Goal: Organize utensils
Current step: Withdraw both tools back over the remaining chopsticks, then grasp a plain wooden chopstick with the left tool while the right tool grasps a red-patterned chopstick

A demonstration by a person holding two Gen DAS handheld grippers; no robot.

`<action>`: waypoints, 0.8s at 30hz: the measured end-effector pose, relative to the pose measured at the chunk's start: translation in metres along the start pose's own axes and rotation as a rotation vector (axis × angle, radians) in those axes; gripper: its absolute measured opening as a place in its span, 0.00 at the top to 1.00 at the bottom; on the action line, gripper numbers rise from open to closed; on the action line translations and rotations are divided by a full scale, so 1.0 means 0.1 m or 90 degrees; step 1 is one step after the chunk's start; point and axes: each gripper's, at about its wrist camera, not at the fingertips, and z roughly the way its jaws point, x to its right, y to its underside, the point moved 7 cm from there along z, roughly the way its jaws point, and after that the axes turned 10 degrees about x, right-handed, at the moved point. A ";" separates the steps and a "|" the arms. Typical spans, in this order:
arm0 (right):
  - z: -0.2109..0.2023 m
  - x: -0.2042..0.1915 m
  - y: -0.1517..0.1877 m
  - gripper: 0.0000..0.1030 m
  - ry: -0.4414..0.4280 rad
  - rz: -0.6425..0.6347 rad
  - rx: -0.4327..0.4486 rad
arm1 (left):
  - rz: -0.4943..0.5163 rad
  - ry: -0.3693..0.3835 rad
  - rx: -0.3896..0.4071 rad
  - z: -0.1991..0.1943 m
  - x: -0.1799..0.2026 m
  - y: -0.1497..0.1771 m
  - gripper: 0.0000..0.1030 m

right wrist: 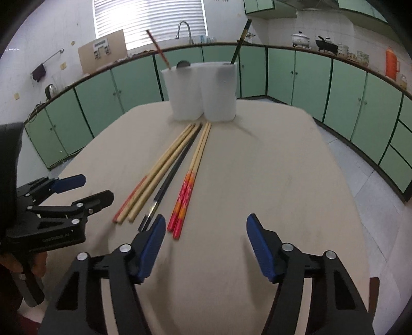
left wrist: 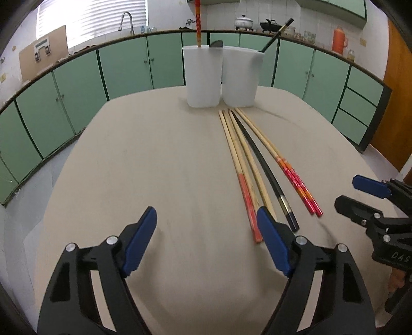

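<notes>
Several chopsticks lie side by side on the beige table (left wrist: 154,159): a red-ended bamboo group (left wrist: 239,159), one black chopstick (left wrist: 260,165) and a red-orange pair (left wrist: 288,167). In the right wrist view they are the bamboo group (right wrist: 159,167), the black one (right wrist: 172,172) and the red-orange pair (right wrist: 190,175). Two white cups (left wrist: 203,74) (left wrist: 242,77) stand at the far end; the left holds a red chopstick and a spoon, the right a black chopstick. My left gripper (left wrist: 206,224) is open, its right finger over the bamboo ends. My right gripper (right wrist: 206,232) is open, just right of the red-orange pair.
Green cabinets (left wrist: 123,67) and a counter with a sink tap (left wrist: 127,23), pots (left wrist: 243,22) and an orange flask (left wrist: 340,38) ring the table. The right gripper shows at the left wrist view's right edge (left wrist: 360,195); the left gripper shows at the right wrist view's left edge (right wrist: 87,188).
</notes>
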 end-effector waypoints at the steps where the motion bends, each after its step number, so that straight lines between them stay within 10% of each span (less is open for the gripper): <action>1: 0.01 -0.01 0.02 0.40 -0.001 -0.003 -0.002 | 0.000 0.001 -0.001 0.00 0.00 0.02 0.25; 24: 0.18 -0.02 0.12 0.46 0.031 -0.030 -0.026 | 0.010 -0.031 -0.037 0.11 0.00 0.19 0.28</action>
